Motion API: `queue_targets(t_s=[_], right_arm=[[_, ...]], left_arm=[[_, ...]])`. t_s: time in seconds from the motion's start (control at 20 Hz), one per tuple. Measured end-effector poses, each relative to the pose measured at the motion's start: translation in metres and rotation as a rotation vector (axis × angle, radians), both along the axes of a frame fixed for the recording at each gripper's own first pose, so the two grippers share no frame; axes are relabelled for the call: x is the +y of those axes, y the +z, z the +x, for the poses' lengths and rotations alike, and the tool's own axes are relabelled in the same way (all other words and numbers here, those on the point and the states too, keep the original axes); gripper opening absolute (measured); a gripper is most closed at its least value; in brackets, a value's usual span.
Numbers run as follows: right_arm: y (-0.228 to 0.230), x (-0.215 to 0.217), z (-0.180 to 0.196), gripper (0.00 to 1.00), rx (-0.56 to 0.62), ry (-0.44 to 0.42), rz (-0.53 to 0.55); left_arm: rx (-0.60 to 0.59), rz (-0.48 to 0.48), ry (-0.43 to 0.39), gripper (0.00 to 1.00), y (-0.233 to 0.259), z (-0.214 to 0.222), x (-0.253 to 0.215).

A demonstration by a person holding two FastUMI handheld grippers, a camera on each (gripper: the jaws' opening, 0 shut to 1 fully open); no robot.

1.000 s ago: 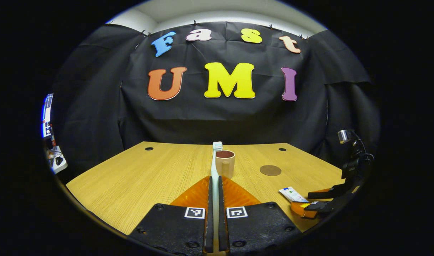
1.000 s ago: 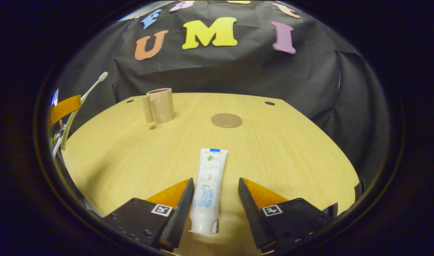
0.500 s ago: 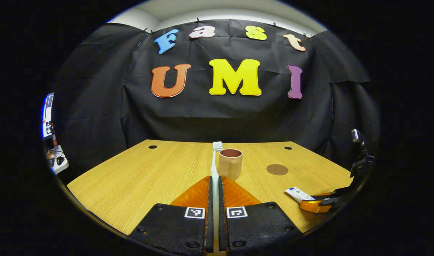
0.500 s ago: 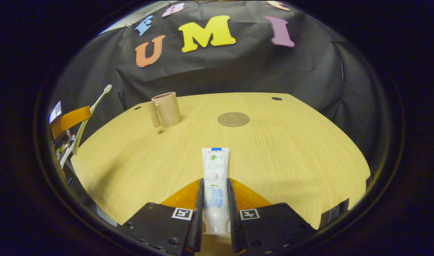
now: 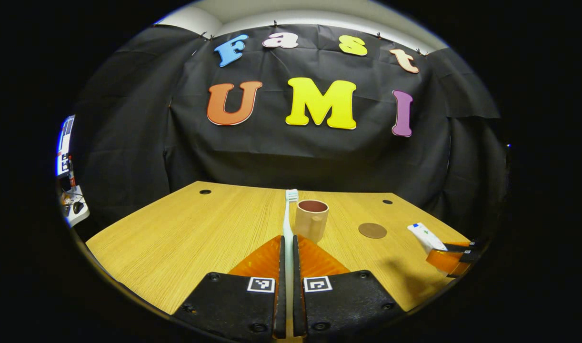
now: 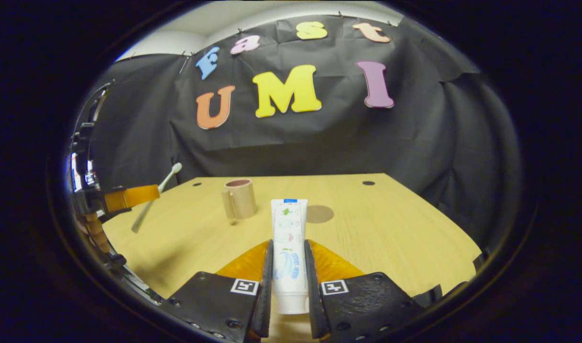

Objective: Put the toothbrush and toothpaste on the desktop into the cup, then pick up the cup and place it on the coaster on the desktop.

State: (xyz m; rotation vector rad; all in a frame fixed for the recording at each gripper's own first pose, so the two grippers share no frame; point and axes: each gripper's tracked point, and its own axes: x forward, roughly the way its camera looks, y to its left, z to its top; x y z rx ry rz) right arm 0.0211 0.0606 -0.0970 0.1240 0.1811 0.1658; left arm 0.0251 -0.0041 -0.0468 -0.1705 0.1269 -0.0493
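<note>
Wooden worktop [image 5: 186, 238] carrying beige cup [image 5: 311, 220] near mid-back, brown coaster [image 5: 372, 230] just to its right. Left tool [image 5: 287, 247] clenched on white toothbrush [image 5: 289, 214], bristles up beside the cup. Right tool [image 6: 289, 252] clenched on toothpaste [image 6: 288, 238], raised off the worktop, pointing toward cup [image 6: 240, 198] and coaster [image 6: 319, 214].

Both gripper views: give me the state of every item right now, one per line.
White toothbrush: clamped in the left gripper, off the desk.
White toothpaste tube: clamped in the right gripper, lifted.
Beige cup: upright on the wooden desk, nothing visible inside.
Round brown coaster: flat, bare.
</note>
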Motion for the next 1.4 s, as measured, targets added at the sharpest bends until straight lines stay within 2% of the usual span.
queue_targets(t_s=[0.3,0.55,0.85,1.05,1.25,1.4], right_arm=[[0.065,-0.007,-0.028,0.33,-0.171,0.000,0.039],[0.092,-0.021,-0.040,0.32,-0.274,-0.018,0.040],[0.096,-0.036,-0.045,0.33,-0.293,-0.020,0.076],[0.091,-0.048,-0.045,0.33,-0.284,-0.035,0.081],[0.085,-0.055,-0.044,0.33,-0.267,-0.041,0.113],[0.083,-0.056,-0.042,0.33,-0.261,-0.037,0.123]], left_arm=[[-0.036,-0.029,-0.002,0.08,0.024,0.010,0.002],[-0.085,-0.006,-0.012,0.08,0.062,0.068,-0.011],[-0.154,-0.039,-0.031,0.08,0.098,0.154,-0.034],[-0.186,0.024,-0.069,0.08,0.091,0.204,-0.042],[-0.132,0.041,-0.076,0.10,0.067,0.223,-0.041],[-0.136,0.040,-0.077,0.10,0.071,0.221,-0.042]])
